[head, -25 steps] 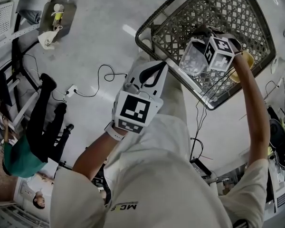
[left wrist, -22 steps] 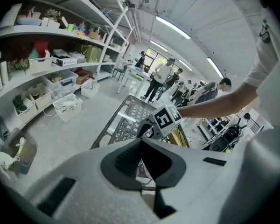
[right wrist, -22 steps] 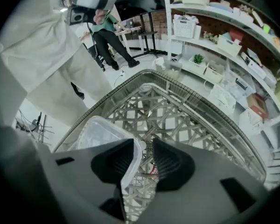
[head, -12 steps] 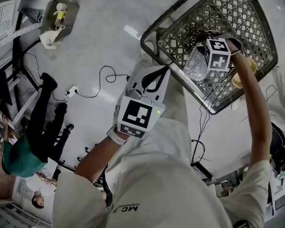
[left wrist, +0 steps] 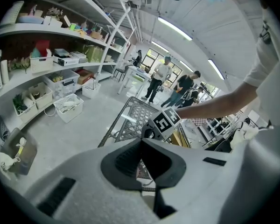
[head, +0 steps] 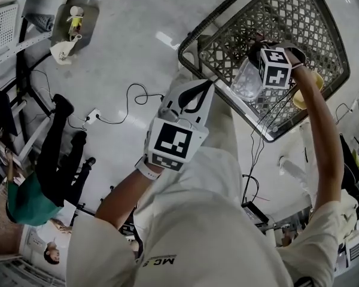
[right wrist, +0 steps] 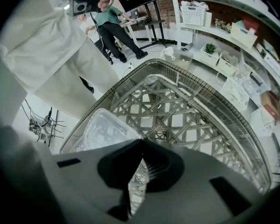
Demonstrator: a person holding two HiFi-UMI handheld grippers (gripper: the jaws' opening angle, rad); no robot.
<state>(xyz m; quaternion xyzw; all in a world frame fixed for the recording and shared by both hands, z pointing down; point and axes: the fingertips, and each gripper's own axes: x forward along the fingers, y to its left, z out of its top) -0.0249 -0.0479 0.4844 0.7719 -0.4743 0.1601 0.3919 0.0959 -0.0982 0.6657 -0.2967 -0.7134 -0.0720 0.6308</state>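
Right gripper view: right gripper (right wrist: 141,158) clamped on clear container (right wrist: 100,129) rim, over wire basket (right wrist: 186,101). Left gripper (left wrist: 141,141) pressed together, empty, left of basket.

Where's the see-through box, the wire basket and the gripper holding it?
clear plastic container (head: 245,81): head view, on its clear wall.
wire basket (head: 293,11): head view, on bare mesh.
right gripper (right wrist: 142,141): right gripper view, between its fingertips.

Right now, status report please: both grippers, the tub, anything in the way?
Right gripper shut on clear tub, above wire basket. Left gripper shut, empty, near the body. Only the basket's mesh beneath the tub.
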